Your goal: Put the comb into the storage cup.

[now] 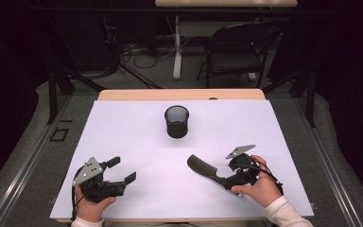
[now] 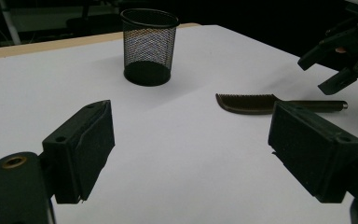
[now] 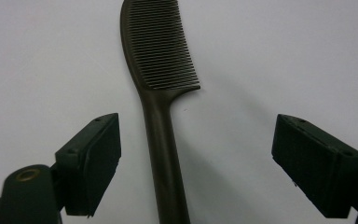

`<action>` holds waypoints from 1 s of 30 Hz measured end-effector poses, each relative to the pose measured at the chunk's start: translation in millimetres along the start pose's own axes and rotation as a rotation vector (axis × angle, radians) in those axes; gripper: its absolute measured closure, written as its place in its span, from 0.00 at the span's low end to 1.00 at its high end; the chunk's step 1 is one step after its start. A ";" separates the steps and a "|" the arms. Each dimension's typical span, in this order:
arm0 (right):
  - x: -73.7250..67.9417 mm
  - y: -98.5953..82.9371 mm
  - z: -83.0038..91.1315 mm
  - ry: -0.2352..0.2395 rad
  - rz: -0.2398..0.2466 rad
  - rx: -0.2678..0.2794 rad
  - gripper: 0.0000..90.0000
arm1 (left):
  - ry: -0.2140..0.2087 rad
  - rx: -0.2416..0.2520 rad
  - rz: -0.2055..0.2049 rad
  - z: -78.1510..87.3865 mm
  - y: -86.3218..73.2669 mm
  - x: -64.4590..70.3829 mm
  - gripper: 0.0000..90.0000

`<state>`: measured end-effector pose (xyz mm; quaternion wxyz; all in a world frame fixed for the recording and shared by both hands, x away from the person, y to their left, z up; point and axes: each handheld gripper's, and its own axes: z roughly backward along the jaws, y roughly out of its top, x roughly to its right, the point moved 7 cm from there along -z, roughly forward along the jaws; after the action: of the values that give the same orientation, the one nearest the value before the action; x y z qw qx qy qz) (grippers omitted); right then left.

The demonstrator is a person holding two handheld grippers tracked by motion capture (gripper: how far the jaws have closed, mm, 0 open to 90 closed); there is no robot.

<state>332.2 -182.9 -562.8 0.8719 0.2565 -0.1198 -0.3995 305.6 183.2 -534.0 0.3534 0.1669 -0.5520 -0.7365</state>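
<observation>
A dark comb (image 1: pixel 202 167) lies flat on the white sheet (image 1: pixel 123 132), teeth end toward the table's middle. Its handle (image 3: pixel 165 154) runs between the jaws of my right gripper (image 3: pixel 198 140), which stands open and touches nothing; the handle is nearer the left jaw. From above, the right gripper (image 1: pixel 230 173) sits at the front right over the handle end. My left gripper (image 1: pixel 123 170) rests open at the front left with nothing between its fingers. Along its jaws (image 2: pixel 191 144) I see the comb (image 2: pixel 247 102) and the right gripper (image 2: pixel 340 60) farther off.
A black mesh cup (image 1: pixel 177 121) stands upright at the middle of the sheet, also seen as the cup (image 2: pixel 149 46) ahead of the left gripper. Beyond the table's far edge are a folding chair (image 1: pixel 236 47), a desk leg and cables on the floor.
</observation>
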 end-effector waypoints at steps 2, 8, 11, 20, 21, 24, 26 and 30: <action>-0.7 1.5 -0.7 0.002 0.007 -0.007 0.17 | -0.001 0.001 -0.001 0.0 0.1 0.2 0.16; -1.3 7.0 -0.8 -0.014 0.056 -0.027 0.19 | -0.002 0.003 0.002 0.2 0.1 0.5 0.16; -3.2 9.0 -2.3 -0.008 0.071 -0.042 0.19 | -0.002 0.003 0.002 0.1 0.1 0.6 0.16; -9.8 6.9 -12.9 0.033 0.093 -0.143 0.25 | -0.003 0.001 0.002 0.0 -0.2 0.6 0.16; -10.5 6.7 -14.1 0.035 0.089 -0.150 0.26 | -0.003 0.000 0.003 0.0 -0.2 0.6 0.16; -12.3 5.6 -17.1 0.049 0.092 -0.177 0.32 | -0.003 -0.001 0.004 0.0 -0.3 0.6 0.16; -13.5 4.6 -19.3 0.054 0.107 -0.190 0.35 | -0.003 -0.001 0.004 0.0 -0.3 0.6 0.16; -14.4 3.0 -22.3 0.051 0.129 -0.219 0.41 | -0.003 -0.001 0.005 0.0 -0.3 0.5 0.16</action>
<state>334.0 -162.5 -580.0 0.9213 0.1618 -0.0694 -0.3467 305.0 182.9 -534.3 0.3547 0.1644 -0.5527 -0.7360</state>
